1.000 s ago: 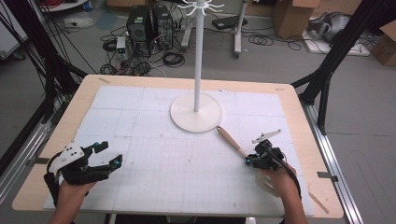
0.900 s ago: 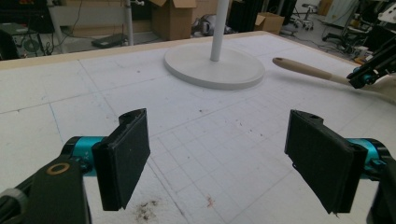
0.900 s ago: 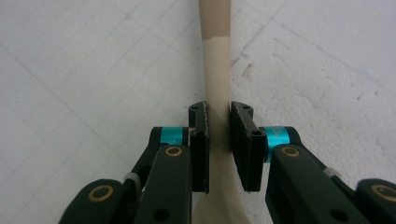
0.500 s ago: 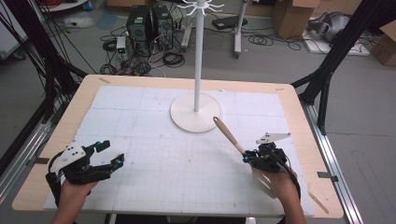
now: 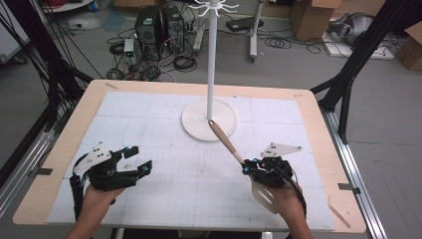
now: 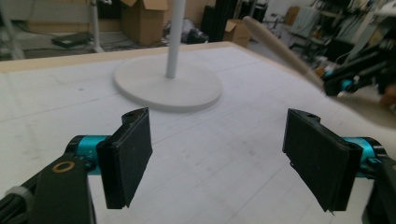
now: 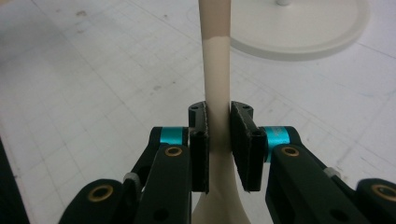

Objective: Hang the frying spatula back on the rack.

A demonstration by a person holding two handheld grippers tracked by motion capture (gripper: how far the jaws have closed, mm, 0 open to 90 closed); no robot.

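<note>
A spatula [image 5: 226,142] with a wooden handle and a beige blade is off the table, held in my right gripper [image 5: 247,167]. In the right gripper view that gripper [image 7: 218,126] is shut on the spatula's neck [image 7: 215,70], and the handle points toward the white stand's base [image 7: 303,32]. The handle tip reaches the near edge of the stand base [image 5: 199,124]. My left gripper [image 5: 139,159] hovers at the table's front left; its jaws have just closed a little. It is open, with nothing between its pads [image 6: 219,154]. From there the spatula handle [image 6: 280,44] shows at the upper right.
The stand's white pole [image 5: 212,64] rises from its round base at the table's far middle, with hooks on top. A white gridded mat [image 5: 164,114] covers the wooden table. Computers, cables and boxes lie on the floor beyond. Black frame legs flank both sides.
My right gripper has lifted the spatula, and the handle tip has swung toward the stand base. My left gripper has drifted right and slightly up.
</note>
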